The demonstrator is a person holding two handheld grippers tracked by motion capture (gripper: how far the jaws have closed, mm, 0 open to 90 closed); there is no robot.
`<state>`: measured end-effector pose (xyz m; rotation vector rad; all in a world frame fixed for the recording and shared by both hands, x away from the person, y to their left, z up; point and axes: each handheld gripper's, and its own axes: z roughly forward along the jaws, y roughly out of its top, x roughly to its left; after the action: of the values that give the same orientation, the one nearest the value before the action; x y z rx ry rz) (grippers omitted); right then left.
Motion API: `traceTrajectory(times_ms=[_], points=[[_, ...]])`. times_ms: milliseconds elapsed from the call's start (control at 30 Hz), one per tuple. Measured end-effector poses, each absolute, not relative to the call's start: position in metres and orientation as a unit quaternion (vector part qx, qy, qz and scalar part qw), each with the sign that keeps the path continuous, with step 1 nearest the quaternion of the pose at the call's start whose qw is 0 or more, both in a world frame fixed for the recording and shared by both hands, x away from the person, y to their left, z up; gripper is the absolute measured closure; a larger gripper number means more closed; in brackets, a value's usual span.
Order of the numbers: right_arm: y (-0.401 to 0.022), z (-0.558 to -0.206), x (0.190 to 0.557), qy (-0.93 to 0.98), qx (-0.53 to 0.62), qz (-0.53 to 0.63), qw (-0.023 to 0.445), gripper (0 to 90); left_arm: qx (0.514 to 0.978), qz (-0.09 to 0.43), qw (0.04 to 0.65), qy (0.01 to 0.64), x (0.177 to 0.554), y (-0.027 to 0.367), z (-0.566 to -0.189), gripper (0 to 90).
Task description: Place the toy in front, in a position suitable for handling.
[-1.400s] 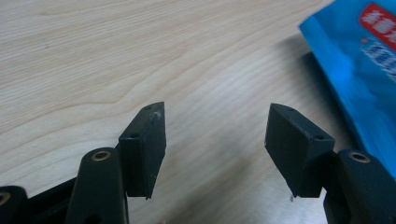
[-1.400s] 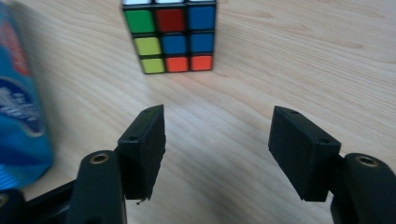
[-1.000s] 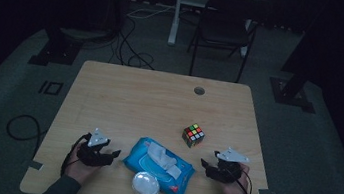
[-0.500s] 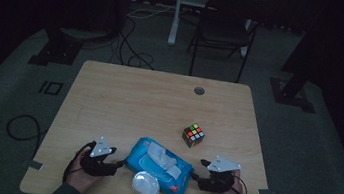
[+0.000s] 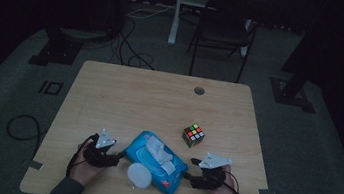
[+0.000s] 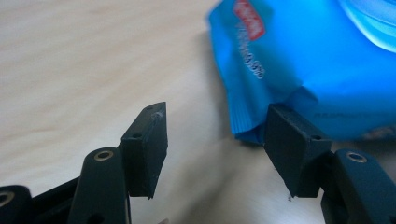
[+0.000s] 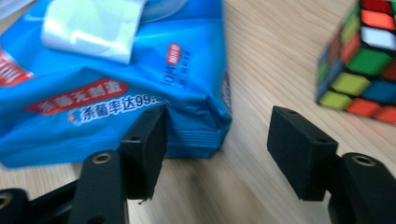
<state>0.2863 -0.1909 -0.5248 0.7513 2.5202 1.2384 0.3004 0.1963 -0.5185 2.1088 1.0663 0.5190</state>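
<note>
Blue wipes pack (image 5: 155,161) lies near the front edge of the wooden table (image 5: 124,96) in the high view, between the left gripper (image 5: 112,158) and the right gripper (image 5: 192,178), with a puzzle cube (image 5: 193,135) just beyond it. In the left gripper view the jaws stand apart with bare table between them, the pack's crimped end (image 6: 247,121) touching one jaw. In the right gripper view the jaws stand apart, gripping nothing, the pack's corner (image 7: 205,126) between them beside the cube (image 7: 362,70).
</note>
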Motion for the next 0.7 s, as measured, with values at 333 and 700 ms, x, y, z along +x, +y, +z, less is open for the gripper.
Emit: traceTrajectory(times_ms=[333,700], points=[[-0.125,-0.522,0.293,0.863,0.218,0.442,0.112,53.2,0.753,0.242,0.389,0.472,0.304,0.229,-0.491,42.2],[-0.072,-0.511,0.295,0.867,0.168,0.462,0.077,43.5,0.757,0.247,0.415,0.441,0.285,0.215,-0.470,42.0]])
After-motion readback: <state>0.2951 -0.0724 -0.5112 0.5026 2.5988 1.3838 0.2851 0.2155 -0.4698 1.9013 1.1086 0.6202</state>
